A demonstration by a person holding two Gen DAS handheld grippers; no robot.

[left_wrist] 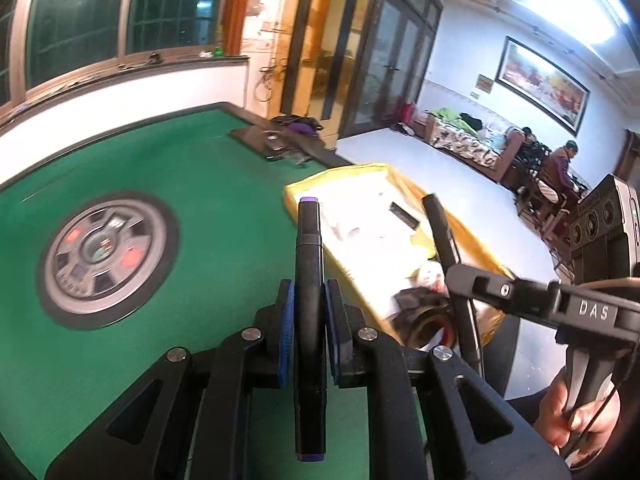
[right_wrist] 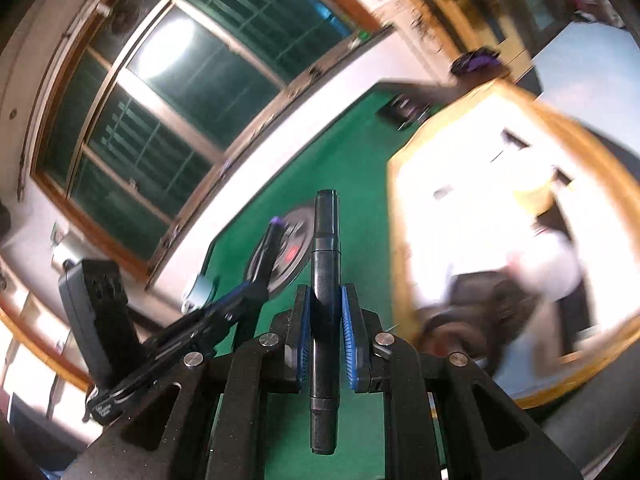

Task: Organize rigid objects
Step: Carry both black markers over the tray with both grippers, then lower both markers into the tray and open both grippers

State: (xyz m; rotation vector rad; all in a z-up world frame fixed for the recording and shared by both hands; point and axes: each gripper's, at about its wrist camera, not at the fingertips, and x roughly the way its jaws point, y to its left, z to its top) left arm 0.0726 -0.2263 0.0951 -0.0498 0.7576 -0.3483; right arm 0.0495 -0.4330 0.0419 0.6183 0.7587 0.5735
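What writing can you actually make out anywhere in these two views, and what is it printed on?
"DAS": white letters on the black body of the right tool, seen from the left wrist view.
Small white print on the left tool body: too blurred to read.
Dark labels in the yellow tray: blurred, unreadable.
Small wall sign beside the framed picture: too small.

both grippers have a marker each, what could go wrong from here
1. The left gripper and right gripper sit close together, so they could knock each other.
2. The purple-capped marker and black marker stick out far past the fingers; bumping the yellow tray rim might twist them loose.
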